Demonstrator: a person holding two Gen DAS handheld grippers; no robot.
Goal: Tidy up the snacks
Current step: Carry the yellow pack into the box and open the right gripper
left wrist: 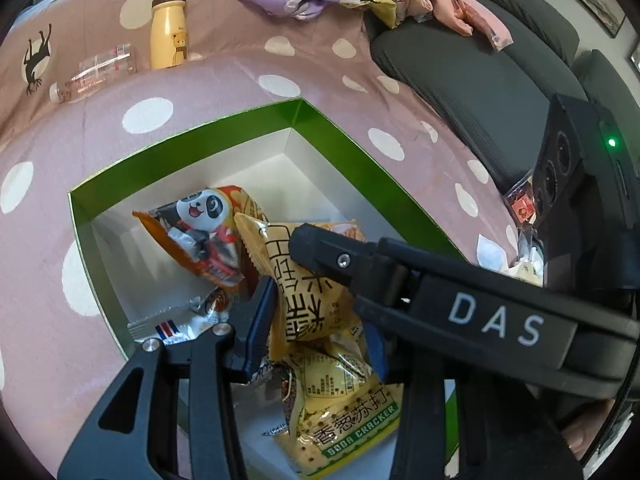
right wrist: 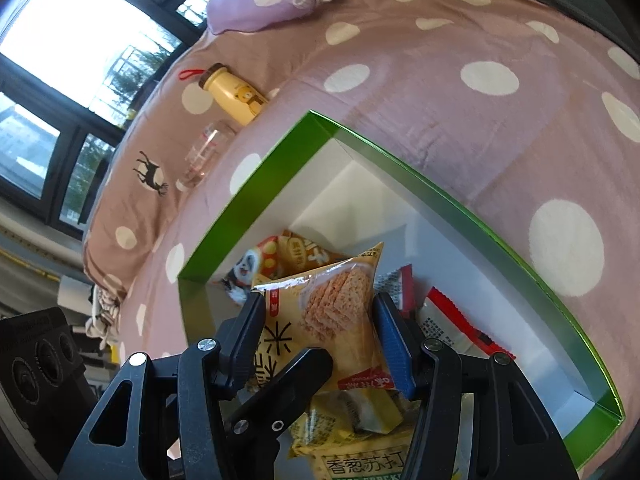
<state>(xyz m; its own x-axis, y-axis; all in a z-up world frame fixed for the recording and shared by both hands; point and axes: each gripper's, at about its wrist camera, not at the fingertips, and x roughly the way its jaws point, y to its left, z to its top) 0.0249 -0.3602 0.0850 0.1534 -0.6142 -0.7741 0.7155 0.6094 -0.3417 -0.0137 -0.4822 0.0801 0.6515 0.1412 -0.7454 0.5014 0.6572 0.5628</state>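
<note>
Polka-dot bed cover is carrying the whole job; a green box with white inner walls is sitting on it, open-topped.

Step in hand, as I judge it: a yellow snack pack is being passed or lowered into the box. Both claws are meeting on it over the near end of the box.
- Right claw: its two fingers are pressing the pack's left and right edges, gripping it.
- Left claw: its fingers are sitting on either side of the same pack; it looks clamped, though one finger is hidden behind the right claw's arm.

Already lying in the box: a panda pack, a cracker pack, a red-edged pack and a small striped sachet.

Next move likely calls for one claw to let go, then the pack to be set down flat.

Room and edges:
- Far half of the box floor is showing bare white, so there is space beyond the panda pack.
- Green walls are standing close on both sides; wide swings would risk knocking the rim.
- A yellow bottle and a clear bottle are lying well apart, near the pillow.
</note>
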